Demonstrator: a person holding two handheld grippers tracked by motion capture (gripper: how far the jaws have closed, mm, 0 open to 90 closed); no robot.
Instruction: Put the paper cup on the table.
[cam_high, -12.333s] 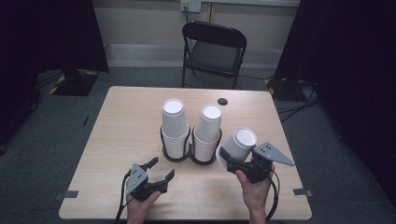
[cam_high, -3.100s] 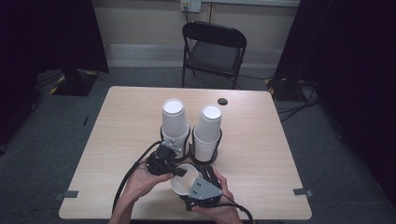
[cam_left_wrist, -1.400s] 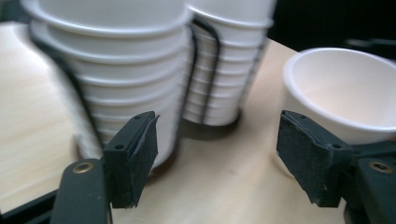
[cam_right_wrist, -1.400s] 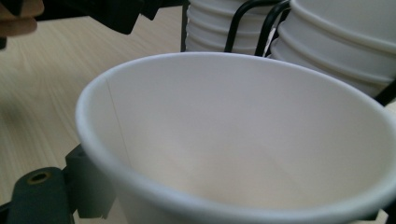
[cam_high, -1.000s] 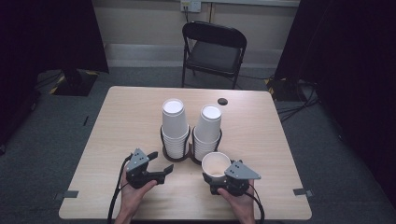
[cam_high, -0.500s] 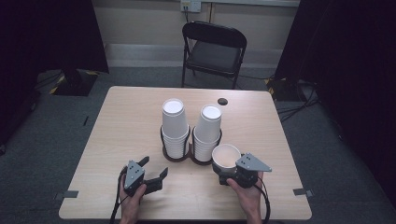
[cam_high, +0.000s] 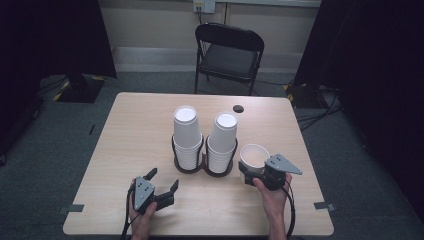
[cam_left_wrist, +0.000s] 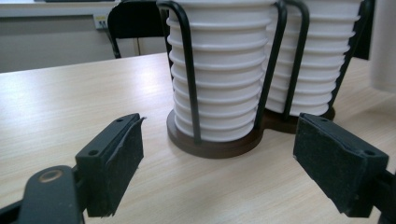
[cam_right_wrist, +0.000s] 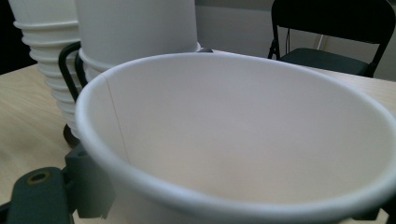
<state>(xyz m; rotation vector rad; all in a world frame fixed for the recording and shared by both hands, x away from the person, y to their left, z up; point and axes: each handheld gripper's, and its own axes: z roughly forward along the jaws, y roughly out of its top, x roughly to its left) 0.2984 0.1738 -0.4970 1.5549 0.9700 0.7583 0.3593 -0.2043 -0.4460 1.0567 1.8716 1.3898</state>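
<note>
high view: a person's two hands work at a wooden table (cam_high: 125, 130). the rack (cam_high: 202, 162), a dark twin wire holder with two stacks of inverted white cups, stands at the table's middle. just right of the rack, a single cup (cam_high: 254, 156) sits mouth up, clamped in the right gripper (cam_high: 246, 175), whose jaws reach the cup from the near side, low on its wall. the right hand (cam_high: 272, 192) holds that gripper near and to the right of the rack. on the near-left side of the rack, the left gripper (cam_high: 162, 181) rests low over the table with its jaws spread and nothing between them, apart from the rack. a chair (cam_high: 227, 52) stands on the floor beyond the rack, past the table's far edge, and a small dark disc (cam_high: 238, 108) lies on the table behind the rack to the right.

left gripper view: the two black pads (cam_left_wrist: 343, 165) stand wide apart, released, over bare wood. the rack's round base and wire uprights rise just ahead between them, packed with ribbed cup rims; the pads do not touch it.

right gripper view: the cup's open mouth looms close, tilted toward the camera, its wall gripped between the jaws, the left one showing against the cup's side. the rack's stacks stand behind it to the left, the chair farther back on the right.
</note>
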